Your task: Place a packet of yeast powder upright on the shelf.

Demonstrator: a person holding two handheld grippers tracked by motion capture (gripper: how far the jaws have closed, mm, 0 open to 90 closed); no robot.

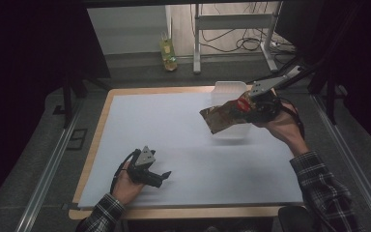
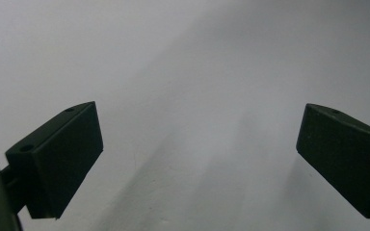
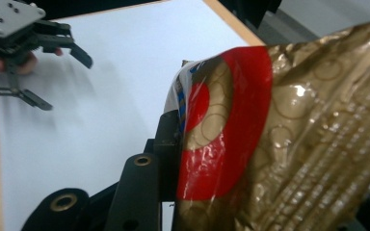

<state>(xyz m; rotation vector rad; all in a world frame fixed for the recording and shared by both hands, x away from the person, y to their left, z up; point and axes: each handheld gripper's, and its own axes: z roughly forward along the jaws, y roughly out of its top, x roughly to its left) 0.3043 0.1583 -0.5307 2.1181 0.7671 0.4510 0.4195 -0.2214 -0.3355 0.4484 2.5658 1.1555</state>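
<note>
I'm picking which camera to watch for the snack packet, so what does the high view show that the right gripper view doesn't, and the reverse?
High view alone: the white container behind the gold packet, the right gripper lifted above the table, and the bottle on the floor beyond.
Right gripper view alone: the packet's red-and-gold print up close, clamped against a black jaw.
Both: the packet, the white table sheet and the open left gripper resting near the table's edge.
</note>
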